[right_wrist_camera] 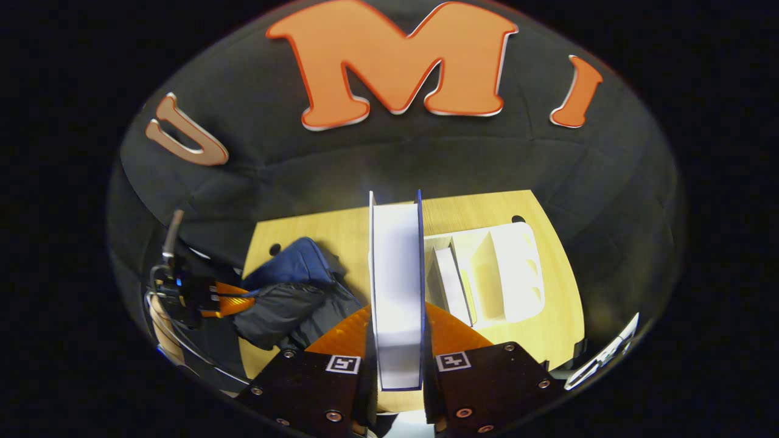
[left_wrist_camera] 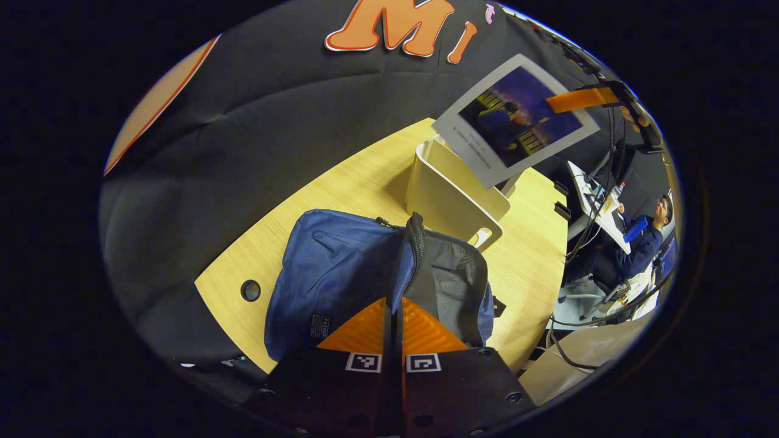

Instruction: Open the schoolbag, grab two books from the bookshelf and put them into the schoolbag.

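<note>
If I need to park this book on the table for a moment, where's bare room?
Bare table lies between the schoolbag and the back wall, left of the bookshelf. A narrower strip runs in front of the bookshelf at the near edge. The middle is crowded: schoolbag and bookshelf sit close, with the book overhead.

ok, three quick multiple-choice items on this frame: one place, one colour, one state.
1. Where is the book?
A. inside the bag
B. between the right gripper's jaws
C. flat on the table

2. What colour is the bag's outside?
A. red
B. blue
C. green

3. How is the bag's opening?
A. zipped shut
B. held open by the left gripper
C. cut away

Answers:
1 B: the book stands on edge between those jaws.
2 B: its fabric is blue.
3 B: the left jaws pinch the rim, showing the grey lining.
</note>
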`<state>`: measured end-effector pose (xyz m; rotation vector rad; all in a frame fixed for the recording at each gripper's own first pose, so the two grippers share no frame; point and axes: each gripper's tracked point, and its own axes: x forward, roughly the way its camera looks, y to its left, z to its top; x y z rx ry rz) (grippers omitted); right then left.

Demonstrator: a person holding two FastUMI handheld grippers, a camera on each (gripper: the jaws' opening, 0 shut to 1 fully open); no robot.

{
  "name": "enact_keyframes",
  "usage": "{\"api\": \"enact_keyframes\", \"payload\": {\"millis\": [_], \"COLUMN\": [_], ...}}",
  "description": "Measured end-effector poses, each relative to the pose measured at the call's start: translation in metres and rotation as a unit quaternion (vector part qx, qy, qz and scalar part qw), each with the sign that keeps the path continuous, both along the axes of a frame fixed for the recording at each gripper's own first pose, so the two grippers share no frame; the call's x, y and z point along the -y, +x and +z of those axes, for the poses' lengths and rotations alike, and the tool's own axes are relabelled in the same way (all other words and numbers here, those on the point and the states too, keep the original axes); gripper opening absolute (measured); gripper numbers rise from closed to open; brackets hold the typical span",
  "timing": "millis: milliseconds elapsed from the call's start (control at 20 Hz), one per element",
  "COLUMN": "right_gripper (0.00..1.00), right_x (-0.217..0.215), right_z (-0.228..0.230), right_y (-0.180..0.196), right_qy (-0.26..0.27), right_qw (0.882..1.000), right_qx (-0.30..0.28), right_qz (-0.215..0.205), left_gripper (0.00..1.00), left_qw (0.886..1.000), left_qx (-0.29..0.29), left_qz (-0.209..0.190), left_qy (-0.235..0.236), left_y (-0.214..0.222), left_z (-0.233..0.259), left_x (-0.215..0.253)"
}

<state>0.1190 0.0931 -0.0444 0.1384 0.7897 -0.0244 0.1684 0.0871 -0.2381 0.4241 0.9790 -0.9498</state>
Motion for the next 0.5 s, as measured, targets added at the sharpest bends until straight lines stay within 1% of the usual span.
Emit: {"api": "enact_keyframes", "payload": {"millis": [50, 150, 250, 300, 400, 500], "right_gripper": [0.30, 0.30, 0.30, 0.30, 0.30, 0.30], "right_x": [0.002, 0.002, 0.003, 0.002, -0.006, -0.021], "right_z": [0.008, 0.022, 0.023, 0.020, 0.000, -0.025], "right_y": [-0.008, -0.029, -0.052, -0.064, -0.089, -0.107], "right_qy": [0.019, 0.062, 0.110, 0.134, 0.184, 0.237], "right_qw": [1.000, 0.997, 0.992, 0.989, 0.981, 0.969], "right_qx": [0.013, 0.043, 0.059, 0.063, 0.063, 0.059], "right_qz": [0.000, -0.015, -0.020, -0.021, -0.026, -0.028], "left_gripper": [0.00, 0.01, 0.01, 0.01, 0.01, 0.00], "left_qw": [1.000, 1.000, 1.000, 1.000, 1.000, 0.999], "left_qx": [0.003, 0.009, 0.011, 0.012, 0.017, 0.021], "left_qz": [0.000, 0.001, 0.002, 0.000, -0.006, -0.011], "left_qy": [0.000, -0.001, 0.003, 0.006, 0.015, 0.022], "left_y": [0.000, 0.001, 0.000, 0.000, 0.000, 0.000], "left_z": [0.002, 0.007, 0.008, 0.008, 0.008, 0.009], "left_x": [0.002, 0.005, 0.007, 0.008, 0.011, 0.015]}}
